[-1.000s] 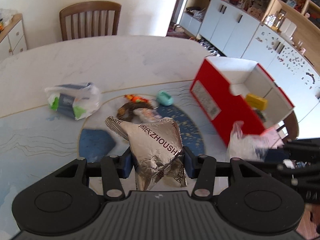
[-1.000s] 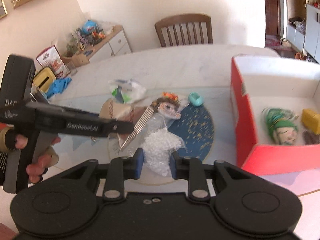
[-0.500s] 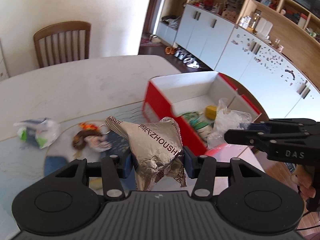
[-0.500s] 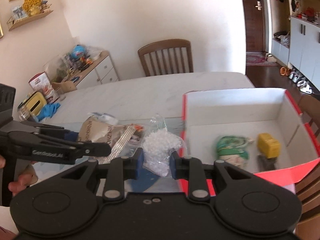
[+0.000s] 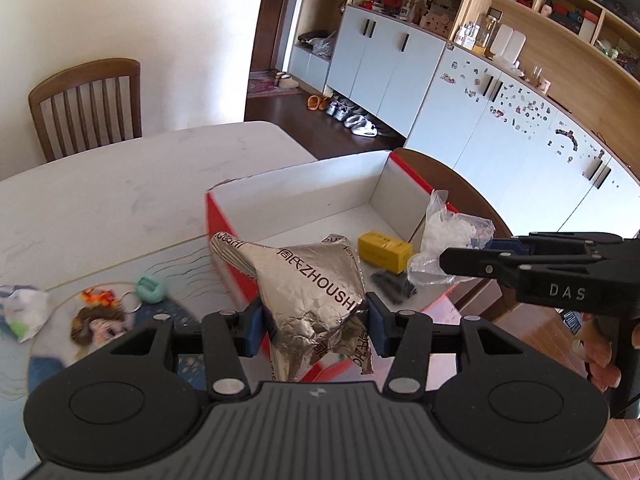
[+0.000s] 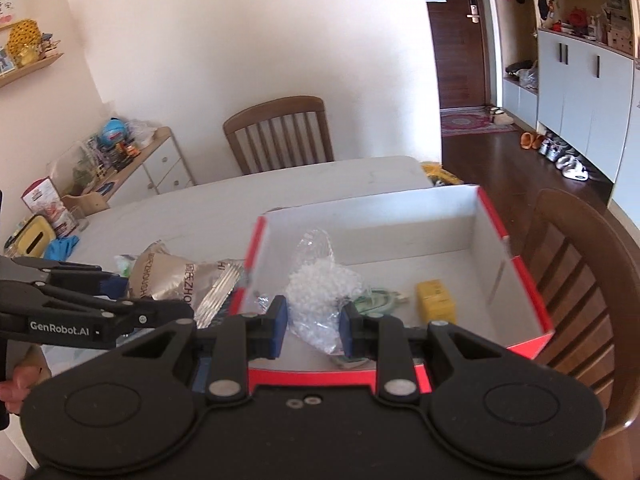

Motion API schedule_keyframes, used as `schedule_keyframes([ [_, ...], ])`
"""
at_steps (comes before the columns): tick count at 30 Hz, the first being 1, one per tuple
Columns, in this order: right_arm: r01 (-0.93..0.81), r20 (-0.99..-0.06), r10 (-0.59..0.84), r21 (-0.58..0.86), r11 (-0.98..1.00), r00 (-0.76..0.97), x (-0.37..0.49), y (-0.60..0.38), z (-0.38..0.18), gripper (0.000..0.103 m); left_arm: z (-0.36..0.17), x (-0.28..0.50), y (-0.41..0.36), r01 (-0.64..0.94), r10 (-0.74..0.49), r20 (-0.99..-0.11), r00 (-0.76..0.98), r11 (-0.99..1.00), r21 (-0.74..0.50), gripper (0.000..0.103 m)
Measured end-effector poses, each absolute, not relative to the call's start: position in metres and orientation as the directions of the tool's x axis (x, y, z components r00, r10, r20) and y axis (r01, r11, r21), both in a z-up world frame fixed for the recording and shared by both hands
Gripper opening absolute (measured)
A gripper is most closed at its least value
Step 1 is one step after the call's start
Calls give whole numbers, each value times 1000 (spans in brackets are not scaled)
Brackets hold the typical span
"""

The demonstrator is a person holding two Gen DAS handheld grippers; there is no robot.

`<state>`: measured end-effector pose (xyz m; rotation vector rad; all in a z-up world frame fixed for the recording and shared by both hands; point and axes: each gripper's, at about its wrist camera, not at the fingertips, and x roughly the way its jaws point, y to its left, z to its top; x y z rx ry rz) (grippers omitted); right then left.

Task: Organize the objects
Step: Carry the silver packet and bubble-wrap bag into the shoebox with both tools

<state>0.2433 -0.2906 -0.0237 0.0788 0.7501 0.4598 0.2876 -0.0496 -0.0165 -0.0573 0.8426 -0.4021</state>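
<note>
Box [image 6: 516, 276]: red outside, white inside, open top, on the table [image 5: 120, 188] at its edge, a chair [image 6: 576, 280] just beyond the far corner. Destination for the loose items, by my reading of the task.

Contents: yellow block [image 6: 435, 300], a green-and-white item [image 6: 380, 295] partly hidden behind the right pads, a small black piece [image 5: 394, 285]. Far half of the floor is bare.

Foil bag [image 5: 316, 292]: crinkled silver, printed ZHOUSHI. Clamped at its lower part by the left gripper [image 5: 314, 328], held in the air at the box's near-left wall, its top leaning left, outside the rim. Not yet over the opening as far as the wrist view shows.

Clear bag [image 6: 324, 300]: thin plastic with white pellets. Pinched between the pads of the right gripper [image 6: 312, 326], hanging inside the rim above the box floor, near the green item.

Handling, judged:
- Right: lower until the pellets rest on the floor, then part the pads; a drop from height may scatter the light bag onto the block.
- Left: carry the foil bag over the wall toward the bare far half, clearing the rim fully first; a stiff corner could catch the cardboard and shove the box toward the table edge.
- Keep the two grippers apart; they converge on the same opening.
- Release one at a time.

Remaining on table: doll keychain [image 5: 100, 318], teal clip [image 5: 150, 289], plastic pouch [image 5: 22, 312].
</note>
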Motion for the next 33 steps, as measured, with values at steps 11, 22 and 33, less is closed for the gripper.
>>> schedule_keyframes([
  [11, -373, -669, 407, 203, 905, 623, 278, -316, -40, 26, -24, 336, -96, 308, -323, -729, 603, 938, -161, 49],
  [22, -436, -735, 395, 150, 887, 551, 303, -306, -64, 26, -58, 386, -120, 271, -272, -787, 555, 953, -138, 49],
  [33, -535, -809, 367, 77, 841, 460, 320, -278, -88, 25, -88, 425, -141, 253, -229, -838, 496, 961, -114, 49],
])
